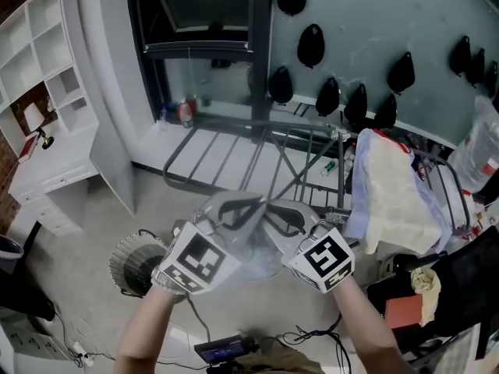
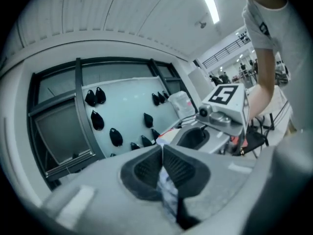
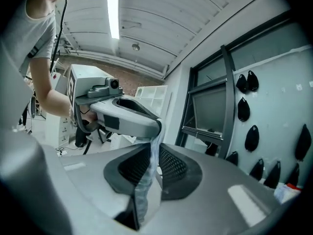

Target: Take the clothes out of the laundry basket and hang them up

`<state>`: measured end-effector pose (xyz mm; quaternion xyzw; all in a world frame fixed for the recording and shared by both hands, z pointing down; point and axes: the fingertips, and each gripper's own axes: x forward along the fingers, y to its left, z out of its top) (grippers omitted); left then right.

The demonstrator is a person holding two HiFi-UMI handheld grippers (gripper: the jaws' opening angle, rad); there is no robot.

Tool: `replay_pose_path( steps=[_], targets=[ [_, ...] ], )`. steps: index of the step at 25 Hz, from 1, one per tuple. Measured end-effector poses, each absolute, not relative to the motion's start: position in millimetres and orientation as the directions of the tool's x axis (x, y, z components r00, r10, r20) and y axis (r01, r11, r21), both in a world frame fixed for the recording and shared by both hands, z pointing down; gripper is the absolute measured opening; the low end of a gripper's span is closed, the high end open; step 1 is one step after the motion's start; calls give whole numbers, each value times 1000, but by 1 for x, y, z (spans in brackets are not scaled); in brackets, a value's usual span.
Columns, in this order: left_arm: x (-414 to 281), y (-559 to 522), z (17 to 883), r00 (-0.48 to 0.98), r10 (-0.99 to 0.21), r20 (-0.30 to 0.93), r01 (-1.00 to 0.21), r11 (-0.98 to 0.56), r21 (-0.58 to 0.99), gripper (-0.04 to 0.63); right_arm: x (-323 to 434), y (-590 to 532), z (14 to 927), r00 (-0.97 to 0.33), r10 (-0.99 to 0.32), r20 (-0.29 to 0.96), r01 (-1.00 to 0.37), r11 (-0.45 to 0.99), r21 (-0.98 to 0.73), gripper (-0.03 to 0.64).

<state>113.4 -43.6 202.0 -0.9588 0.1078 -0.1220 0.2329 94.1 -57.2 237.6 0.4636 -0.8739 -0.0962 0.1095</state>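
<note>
A: So what's being gripped right now?
B: A thin pale cloth (image 3: 145,185) is pinched by the left gripper (image 2: 162,155), fingers (image 2: 142,169) shut tight on it. The right gripper (image 3: 152,153) is clamped on it too, both held close together.
A: And further back?
B: A drying rack (image 1: 257,123) is seen, with clothes (image 1: 394,197) draped over its right end. Black blobs (image 1: 310,45) are dotted over the wall behind.

Clothes (image 1: 394,197) drape over the drying rack's (image 1: 226,154) right end; a shelf unit (image 1: 47,84) stands well to its left.
</note>
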Motion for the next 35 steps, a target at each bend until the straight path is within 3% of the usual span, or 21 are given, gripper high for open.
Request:
replay_pose_path(
  steps=[8,12,16,22,30,35],
  targets=[
    [177,-7,200,972,-213,96,-156,-899,-409,8,174,-17,231,-394,-910,127,-859,414,300,20],
    [186,7,215,969,-230,91,-183,-914,-361,86,208,-5,224,-319,-939,125,-887,343,309,20],
    [183,21,254,954,-253,162,-194,-931,-308,138,234,3,209,-267,-958,105,-908,287,305,20],
    [190,56,342,929,-208,306,-167,-974,-156,161,250,14,193,-233,-967,101,-898,254,358,20],
    [236,94,399,924,-111,366,-130,-991,27,181,281,37,169,-154,-986,69,-900,169,401,20],
    [259,90,416,923,-109,370,-152,-984,88,233,297,53,159,-128,-990,51,-896,138,422,20]
  ],
)
